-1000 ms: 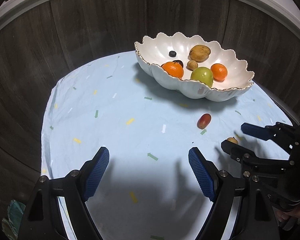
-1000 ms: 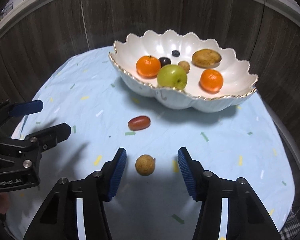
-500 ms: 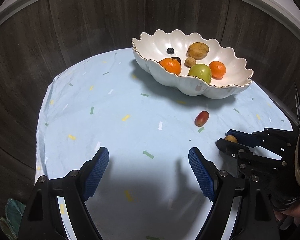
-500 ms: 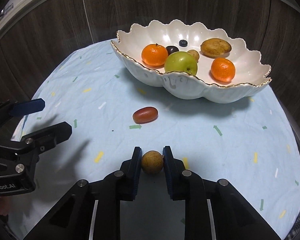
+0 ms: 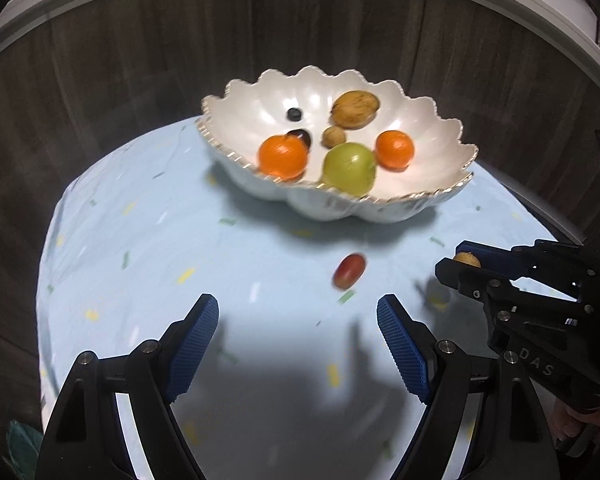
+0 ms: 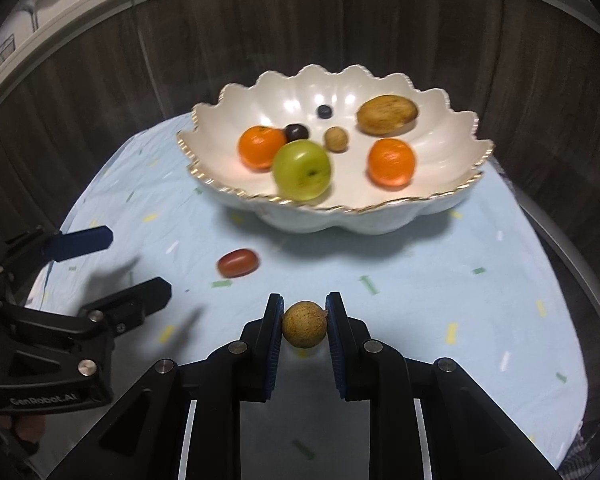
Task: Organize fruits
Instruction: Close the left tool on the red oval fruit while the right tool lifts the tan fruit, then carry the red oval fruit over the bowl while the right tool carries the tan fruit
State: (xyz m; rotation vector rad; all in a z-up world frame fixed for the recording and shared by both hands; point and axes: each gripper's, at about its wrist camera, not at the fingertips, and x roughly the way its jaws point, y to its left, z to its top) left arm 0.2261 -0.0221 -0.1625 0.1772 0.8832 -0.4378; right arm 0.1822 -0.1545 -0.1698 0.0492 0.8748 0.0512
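Note:
My right gripper [image 6: 303, 322] is shut on a small round brown fruit [image 6: 304, 324] and holds it above the blue cloth; it also shows in the left wrist view [image 5: 466, 259]. A red grape tomato [image 6: 238, 263] lies on the cloth in front of the white scalloped bowl [image 6: 440, 204]; the left wrist view shows the tomato [image 5: 349, 271] and the bowl [image 5: 388, 210] too. The bowl holds two oranges, a green apple [image 6: 302, 169], a brown kiwi-like fruit, a small brown fruit and two dark berries. My left gripper [image 5: 298, 334] is open and empty, near and left of the tomato.
A light blue cloth [image 6: 480, 300] with coloured flecks covers the round table. A dark wood-grain wall [image 6: 100, 80] curves close behind the bowl. The table edge runs just right of the bowl.
My right gripper closed on the small brown fruit and lifted it off the cloth. Both views have moved closer to the bowl. My left gripper stayed open.

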